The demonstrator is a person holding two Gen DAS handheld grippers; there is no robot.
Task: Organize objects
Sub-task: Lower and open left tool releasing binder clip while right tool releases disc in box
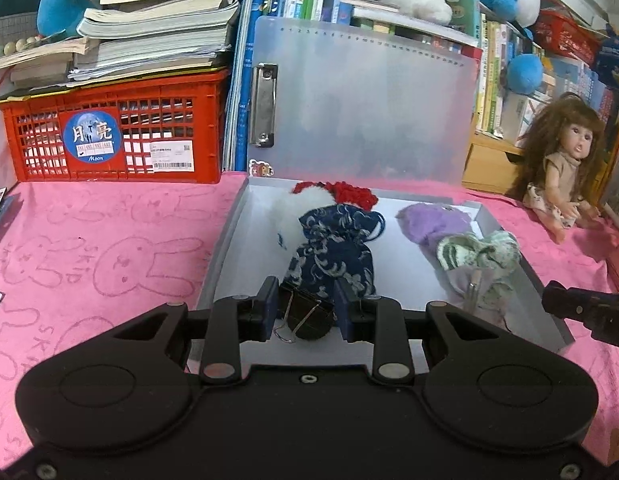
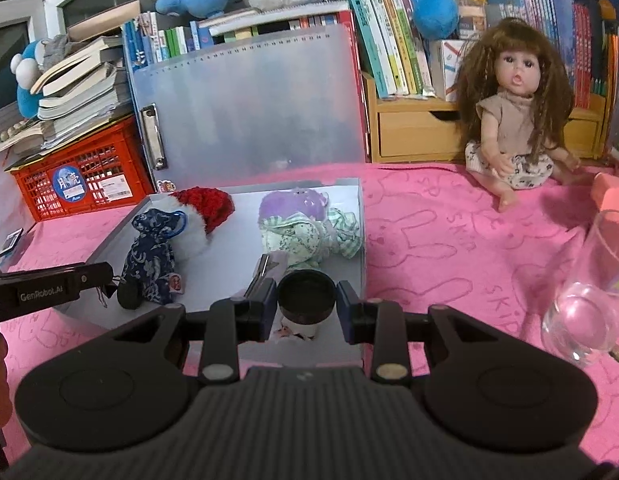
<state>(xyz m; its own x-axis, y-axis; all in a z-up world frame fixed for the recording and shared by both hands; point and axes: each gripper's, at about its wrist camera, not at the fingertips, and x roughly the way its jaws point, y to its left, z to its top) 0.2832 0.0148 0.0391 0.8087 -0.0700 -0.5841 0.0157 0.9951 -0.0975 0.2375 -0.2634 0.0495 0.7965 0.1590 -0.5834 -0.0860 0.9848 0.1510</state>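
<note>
An open grey file box (image 1: 229, 240) lies on the pink cloth, lid (image 1: 361, 104) upright. In it lie a blue patterned pouch (image 1: 333, 252), a white and red plush (image 1: 349, 194), a purple plush (image 1: 433, 220) and a green cloth bundle (image 1: 481, 256). My left gripper (image 1: 305, 310) is over the box's near end, jaws around a black binder clip (image 1: 305, 316) at the pouch's base. My right gripper (image 2: 306, 306) is over the box's near right corner (image 2: 361, 272), jaws beside a black-capped small jar (image 2: 306, 294); a slight gap shows on the right.
A red crate (image 1: 109, 136) with stacked books stands at the back left. A doll (image 2: 517, 120) sits at the back right before wooden drawers (image 2: 413, 132) and book rows. A clear glass (image 2: 585, 304) and a pink block (image 2: 611, 192) are at the right.
</note>
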